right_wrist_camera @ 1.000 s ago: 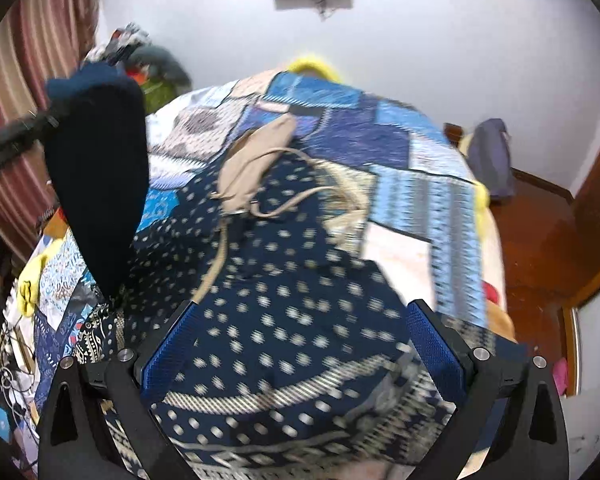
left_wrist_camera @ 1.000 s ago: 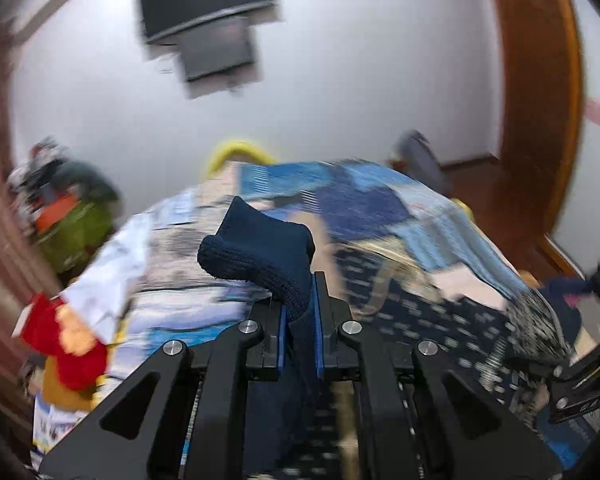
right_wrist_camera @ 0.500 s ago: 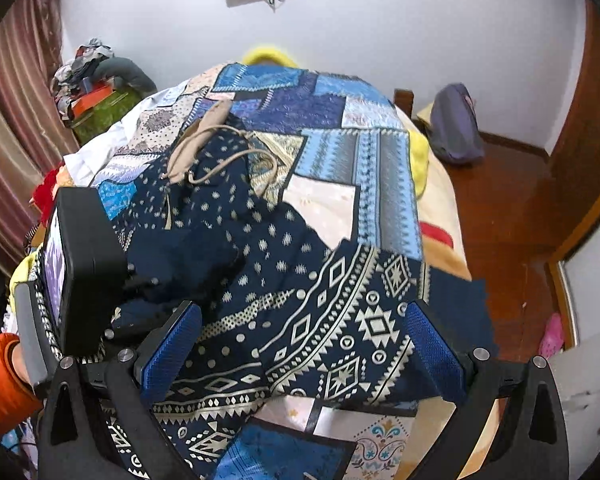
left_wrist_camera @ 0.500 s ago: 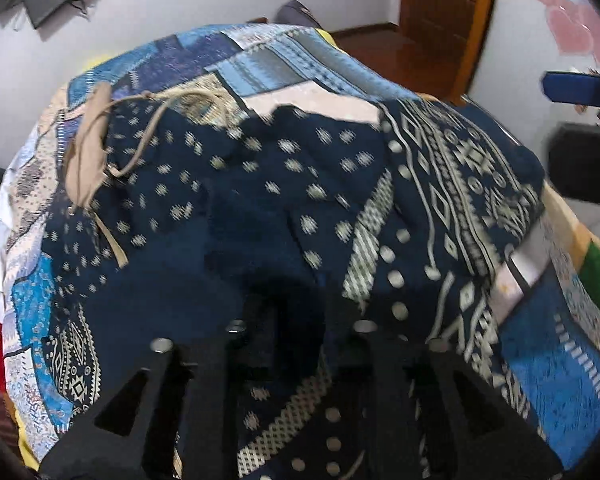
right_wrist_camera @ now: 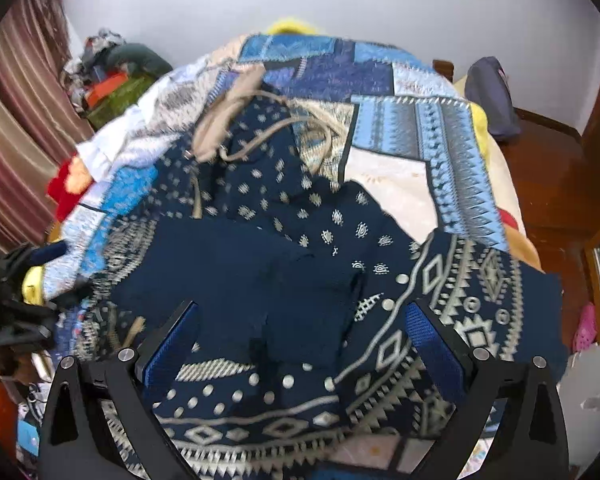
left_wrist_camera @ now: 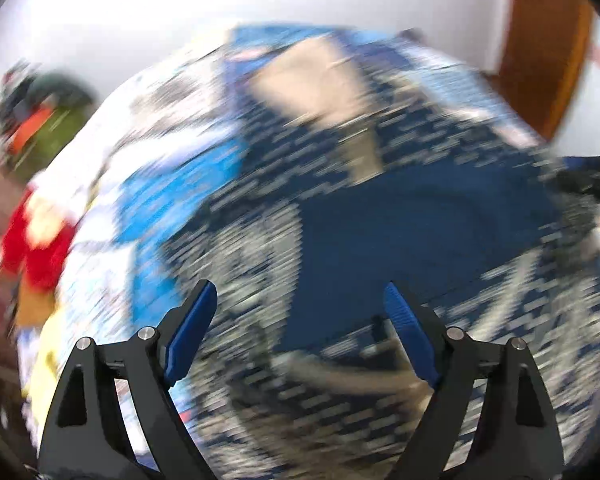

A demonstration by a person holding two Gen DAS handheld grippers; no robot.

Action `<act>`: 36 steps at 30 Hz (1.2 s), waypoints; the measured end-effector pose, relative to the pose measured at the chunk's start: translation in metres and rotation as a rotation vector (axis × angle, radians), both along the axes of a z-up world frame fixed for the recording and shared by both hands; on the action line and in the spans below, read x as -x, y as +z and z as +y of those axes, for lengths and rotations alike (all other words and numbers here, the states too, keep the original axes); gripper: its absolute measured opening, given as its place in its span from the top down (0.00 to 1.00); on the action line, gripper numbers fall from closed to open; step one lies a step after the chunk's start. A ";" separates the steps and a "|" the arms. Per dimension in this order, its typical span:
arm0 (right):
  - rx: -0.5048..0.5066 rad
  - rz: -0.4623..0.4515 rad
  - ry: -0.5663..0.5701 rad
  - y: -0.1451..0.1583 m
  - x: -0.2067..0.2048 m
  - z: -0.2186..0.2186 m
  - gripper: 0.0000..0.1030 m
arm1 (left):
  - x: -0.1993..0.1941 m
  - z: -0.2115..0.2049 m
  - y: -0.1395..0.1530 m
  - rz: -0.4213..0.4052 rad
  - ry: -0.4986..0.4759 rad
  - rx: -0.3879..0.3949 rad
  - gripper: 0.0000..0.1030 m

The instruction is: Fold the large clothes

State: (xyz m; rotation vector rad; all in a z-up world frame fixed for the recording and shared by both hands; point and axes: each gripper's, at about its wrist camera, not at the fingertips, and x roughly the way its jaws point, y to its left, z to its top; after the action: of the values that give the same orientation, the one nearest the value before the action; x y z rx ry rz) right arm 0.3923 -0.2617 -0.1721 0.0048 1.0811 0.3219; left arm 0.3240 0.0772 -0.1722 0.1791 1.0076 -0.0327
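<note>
Here, the left wrist view is heavily smeared by motion blur, yet the left gripper (left_wrist_camera: 296, 304) is plain enough: its two blue-padded fingers (left_wrist_camera: 190, 330) stand spread wide apart with nothing between them. Beyond them lies the plain navy garment (left_wrist_camera: 412, 236), a dark solid patch spread flat on the patterned navy cloth (left_wrist_camera: 260, 248), which in turn covers part of the patchwork bedspread (left_wrist_camera: 172, 200). To the far left a red and yellow item (left_wrist_camera: 32, 240) sits at the bed's edge, and a wooden door (left_wrist_camera: 540, 40) shows at the far right. The right wrist view is sharp. The right gripper (right_wrist_camera: 300, 322) also has its fingers spread, empty, hovering above the navy garment (right_wrist_camera: 236, 276), which lies flat in the near middle of the bed, just beyond and between the fingertips. Under it the patterned navy cloth (right_wrist_camera: 460, 292) stretches out to the right with diamond and dot borders. A beige strap bag (right_wrist_camera: 224, 120) lies farther up the bed, touching the far edge of that cloth, on the patchwork bedspread (right_wrist_camera: 420, 128). At the left edge of this view a black tool part is visible, too cut off to read. A striped curtain (right_wrist_camera: 16, 120) hangs at far left, and a grey backpack (right_wrist_camera: 490, 96) rests on the floor at far right.
</note>
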 end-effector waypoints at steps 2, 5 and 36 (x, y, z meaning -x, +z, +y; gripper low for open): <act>0.030 0.037 -0.010 -0.017 -0.010 0.005 0.12 | 0.006 0.041 -0.024 0.043 0.086 -0.053 0.17; 0.056 0.096 -0.036 -0.039 -0.021 0.005 0.29 | 0.017 0.082 -0.053 0.096 0.161 -0.084 0.17; 0.320 -0.056 -0.039 -0.038 -0.004 -0.005 0.88 | 0.015 0.059 -0.120 0.080 0.192 -0.300 0.91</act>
State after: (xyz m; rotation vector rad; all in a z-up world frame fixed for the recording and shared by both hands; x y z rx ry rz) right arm 0.3965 -0.2670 -0.2098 -0.2663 1.0657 0.1105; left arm 0.3090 0.1367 -0.2924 0.3558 1.1025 0.2893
